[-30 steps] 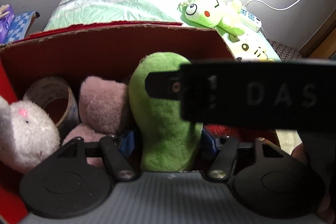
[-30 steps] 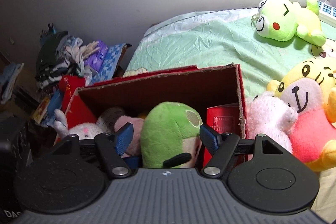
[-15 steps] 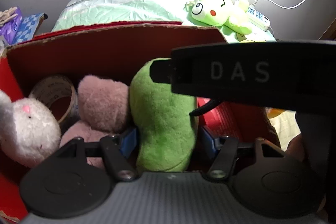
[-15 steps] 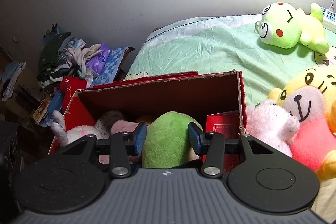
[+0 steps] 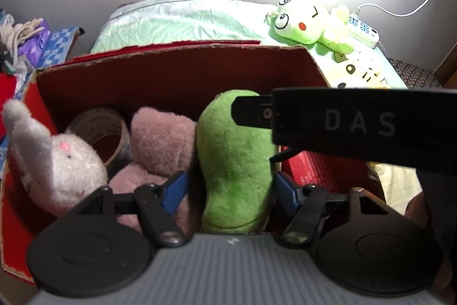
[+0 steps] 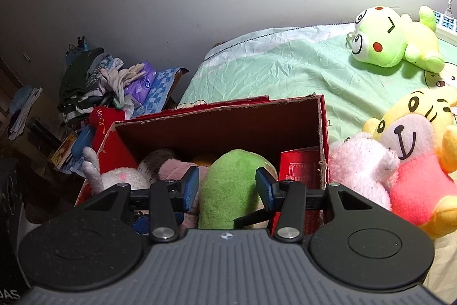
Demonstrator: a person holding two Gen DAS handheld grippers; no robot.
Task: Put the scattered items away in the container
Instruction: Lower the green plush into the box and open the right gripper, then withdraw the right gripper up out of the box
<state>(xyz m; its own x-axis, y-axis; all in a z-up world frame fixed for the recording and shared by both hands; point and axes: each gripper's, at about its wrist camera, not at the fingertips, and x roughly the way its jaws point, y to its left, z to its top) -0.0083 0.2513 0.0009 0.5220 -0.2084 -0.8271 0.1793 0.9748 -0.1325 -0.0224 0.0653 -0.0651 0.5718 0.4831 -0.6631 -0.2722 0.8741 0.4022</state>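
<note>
Handover over box [image 6: 322,133]: right gripper [image 6: 227,187] pinches green plush [image 6: 237,185]; left gripper [image 5: 228,187], just opening, spread beside it. Next: lift, re-seat toward 12 o'clock.

Dim fisheye views, upper-right wall glare.

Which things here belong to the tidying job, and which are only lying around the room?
Part of the job:
- red cardboard box
- green plush toy in it
- pink fluffy toy and yellow tiger plush in pink beside the box
- lime frog plush on the bed

Just lying about:
- pile of clothes
- white power strip
</note>
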